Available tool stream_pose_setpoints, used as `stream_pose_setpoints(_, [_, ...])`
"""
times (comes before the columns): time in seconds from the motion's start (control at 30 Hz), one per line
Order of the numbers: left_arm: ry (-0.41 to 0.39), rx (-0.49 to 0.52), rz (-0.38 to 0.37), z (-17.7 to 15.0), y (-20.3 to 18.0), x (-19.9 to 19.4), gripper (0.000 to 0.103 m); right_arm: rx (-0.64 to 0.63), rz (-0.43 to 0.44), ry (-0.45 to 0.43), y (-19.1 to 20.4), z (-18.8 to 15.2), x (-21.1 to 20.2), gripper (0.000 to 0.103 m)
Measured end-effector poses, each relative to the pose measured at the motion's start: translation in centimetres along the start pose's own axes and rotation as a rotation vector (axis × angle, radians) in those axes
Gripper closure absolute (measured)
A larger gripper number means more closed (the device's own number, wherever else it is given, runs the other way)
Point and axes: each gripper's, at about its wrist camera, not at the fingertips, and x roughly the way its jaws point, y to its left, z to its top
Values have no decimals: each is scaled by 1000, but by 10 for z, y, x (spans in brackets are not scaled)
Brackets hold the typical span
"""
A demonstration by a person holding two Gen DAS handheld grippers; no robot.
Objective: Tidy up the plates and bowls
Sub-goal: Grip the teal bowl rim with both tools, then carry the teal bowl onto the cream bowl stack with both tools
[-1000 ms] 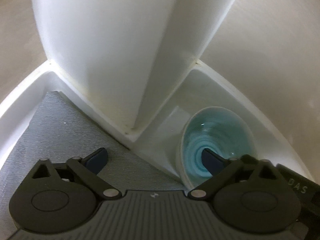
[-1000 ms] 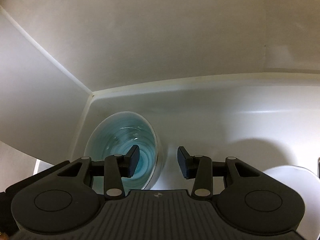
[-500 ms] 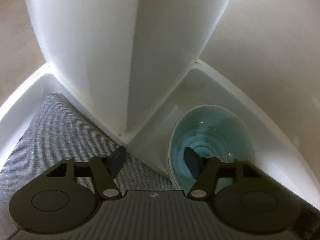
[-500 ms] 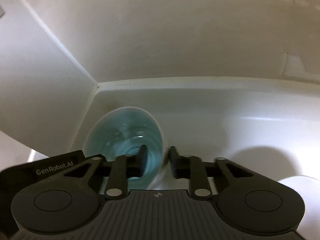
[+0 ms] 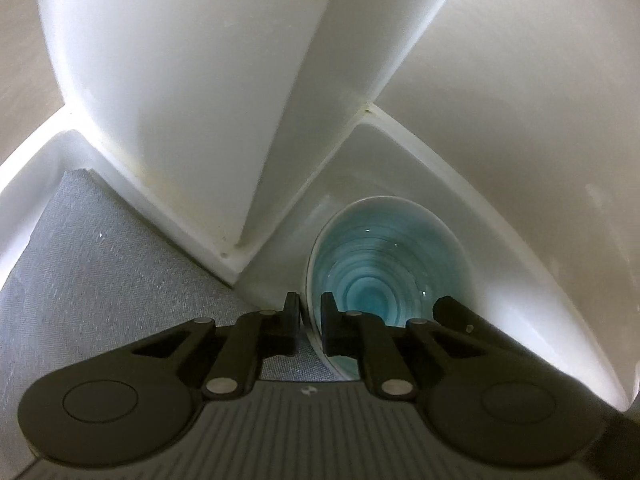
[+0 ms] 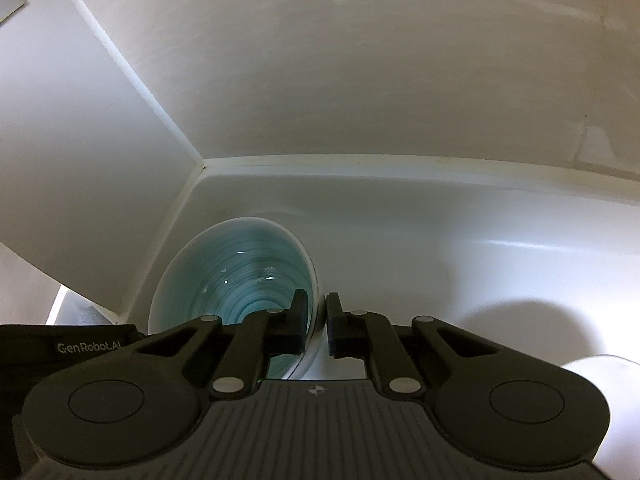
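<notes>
A bowl [image 5: 384, 256] with a blue swirled inside and a white outside sits in the corner of a white compartment. My left gripper [image 5: 309, 308] is shut on the bowl's left rim, one finger inside and one outside. In the right wrist view the same bowl [image 6: 236, 268] shows at lower left. My right gripper [image 6: 318, 307] is shut on its right rim. The right gripper's body [image 5: 480, 332] shows in the left wrist view behind the bowl.
A white divider wall [image 5: 192, 80] separates the bowl's compartment from one lined with a grey mat [image 5: 100, 264]. The white back wall [image 6: 360, 80] rises close behind. A white rounded dish [image 6: 600, 368] sits at the lower right edge of the right wrist view.
Both grippers have closed from wide open onto opposite sides of the bowl's rim. The left gripper has shifted right toward the bowl.
</notes>
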Motion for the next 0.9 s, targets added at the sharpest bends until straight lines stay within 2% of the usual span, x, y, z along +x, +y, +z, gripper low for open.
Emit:
stream_pose_setpoints(0.37, [-40, 70, -15, -5, 7, -8, 92, 19, 9, -28, -4, -6, -18, 92])
stream_pose_setpoints(0.57, [-82, 94, -20, -17, 10, -34, 92, 8, 25, -47, -1, -10, -38, 92])
stream_pose_setpoints(0.9, [-99, 96, -22, -32, 17, -67, 92, -3, 39, -83, 13, -20, -67, 92])
